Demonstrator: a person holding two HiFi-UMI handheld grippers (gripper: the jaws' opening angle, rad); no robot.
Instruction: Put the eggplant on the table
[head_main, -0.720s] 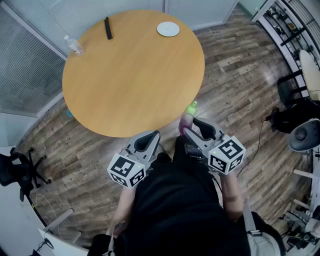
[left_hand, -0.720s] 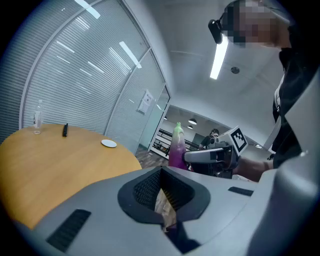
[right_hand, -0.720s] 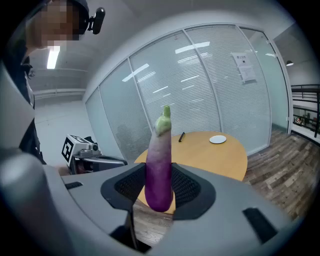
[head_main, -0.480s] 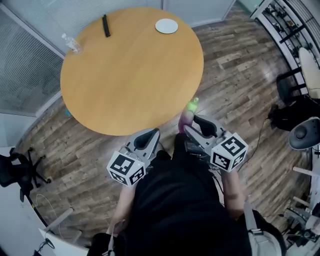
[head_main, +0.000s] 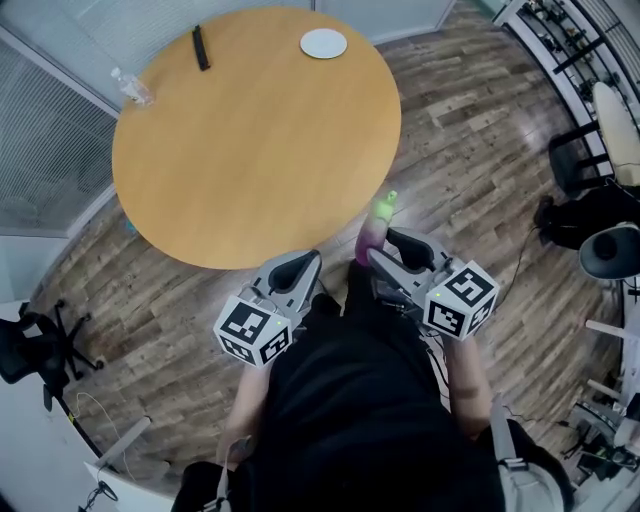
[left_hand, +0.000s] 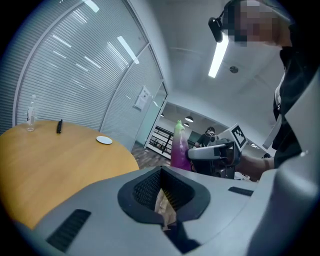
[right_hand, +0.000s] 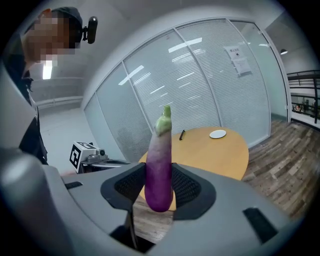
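Only eggplant (head_main: 378, 222) top above right gripper (head_main: 384, 252)

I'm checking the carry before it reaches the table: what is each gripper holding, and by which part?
The right gripper holds the eggplant upright by its lower purple part, green stem up. The left gripper holds nothing; its jaws are together.

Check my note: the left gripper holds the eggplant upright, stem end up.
The gripper is wrong. It is the right gripper that holds the eggplant upright, stem end up. The right gripper view shows its jaws closed on the purple body. The left gripper holds nothing.
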